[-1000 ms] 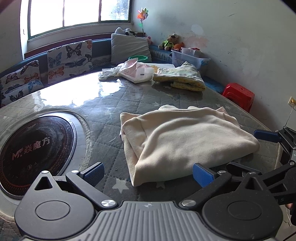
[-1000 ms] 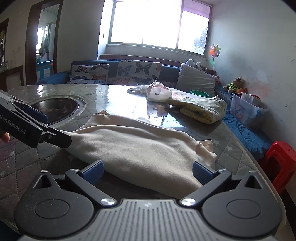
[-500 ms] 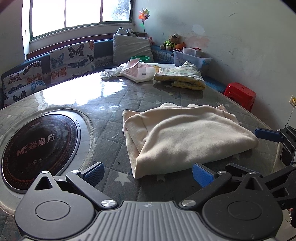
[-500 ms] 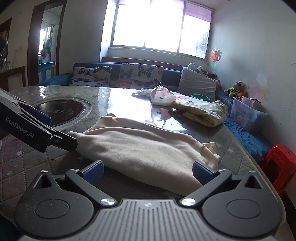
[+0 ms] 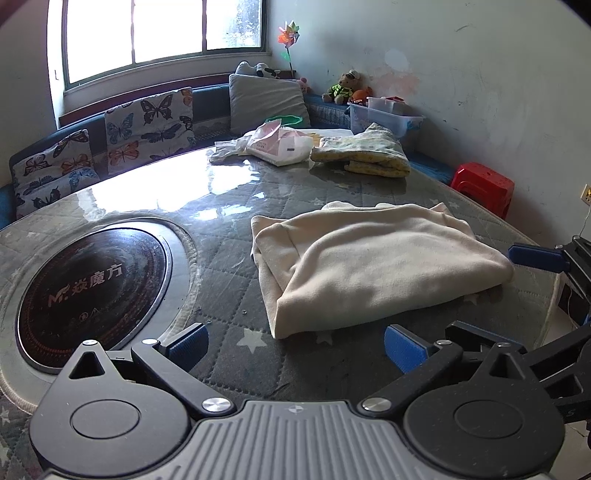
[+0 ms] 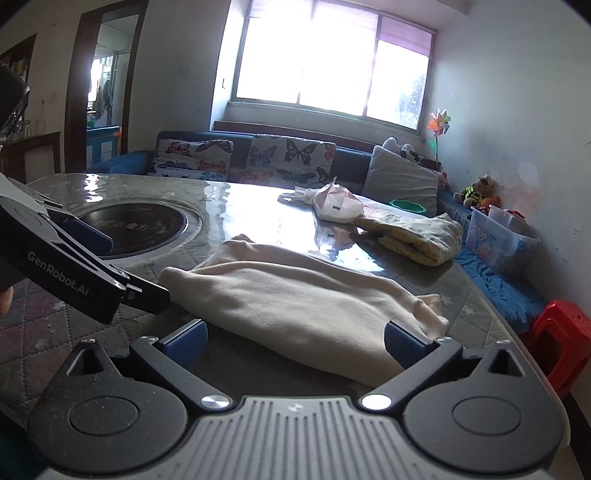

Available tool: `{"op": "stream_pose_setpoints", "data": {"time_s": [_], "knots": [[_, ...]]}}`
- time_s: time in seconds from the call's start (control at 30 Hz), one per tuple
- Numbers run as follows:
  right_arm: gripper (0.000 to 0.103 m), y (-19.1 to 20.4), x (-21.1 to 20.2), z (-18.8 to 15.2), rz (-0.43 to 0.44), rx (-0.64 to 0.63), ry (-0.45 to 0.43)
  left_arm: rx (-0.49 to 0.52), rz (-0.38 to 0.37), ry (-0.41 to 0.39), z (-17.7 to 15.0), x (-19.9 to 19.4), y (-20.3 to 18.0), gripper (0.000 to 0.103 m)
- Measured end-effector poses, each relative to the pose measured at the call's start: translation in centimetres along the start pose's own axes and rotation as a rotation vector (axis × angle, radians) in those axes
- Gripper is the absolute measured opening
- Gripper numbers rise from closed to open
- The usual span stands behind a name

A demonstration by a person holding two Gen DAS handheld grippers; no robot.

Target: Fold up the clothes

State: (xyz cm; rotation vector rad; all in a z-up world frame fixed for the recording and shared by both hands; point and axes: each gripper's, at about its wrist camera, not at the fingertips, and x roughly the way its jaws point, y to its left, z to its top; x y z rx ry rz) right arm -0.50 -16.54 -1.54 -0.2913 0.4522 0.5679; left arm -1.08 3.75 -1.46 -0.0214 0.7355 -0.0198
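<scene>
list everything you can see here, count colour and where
cream garment: 1, cream, folded, middle of table
table: 1, grey quilted cover with stars
cooktop: 1, black round, set into table, left
yellow garment: 1, pale yellow, folded, far side of table
plastic bag: 1, white and pink, far side, beside yellow garment
butterfly cushions: 2, white patterned, on bench under window
grey cushion: 1, bench corner
storage box: 1, clear, by wall
stool: 1, red, floor right
teddy bear: 1, brown, by wall
pinwheel: 1, multicoloured, corner
left hand-held gripper: 1, black, blue pads, open
right hand-held gripper: 1, same, open
</scene>
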Motion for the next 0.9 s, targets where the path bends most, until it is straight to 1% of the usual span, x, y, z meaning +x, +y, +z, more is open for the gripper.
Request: {"op": "stream_pose_setpoints", "data": {"time_s": [0.23,0.5,0.77,0.9], "knots": [[0.103,1.0,-0.4,0.3,0.006,-0.025,-0.011,-0.013,0.007,-0.005,-0.2,-0.4,0.5,0.103],[0.103,1.2,-0.4,0.3,0.013,-0.033,-0.009,-0.026,0.016,0.006,-0.6,-0.4,0.9,0.103],[0.103,2.2,0.1,0.8,0.047,-0.057,-0.014,-0.050,0.038,0.011,-0.8,-0.6,1.9,0.103],[0.103,2.7,0.5,1.2,0.068,-0.075,-0.016,-0.063,0.053,-0.006,-0.8,-0.7,2.4,0.103]]}}
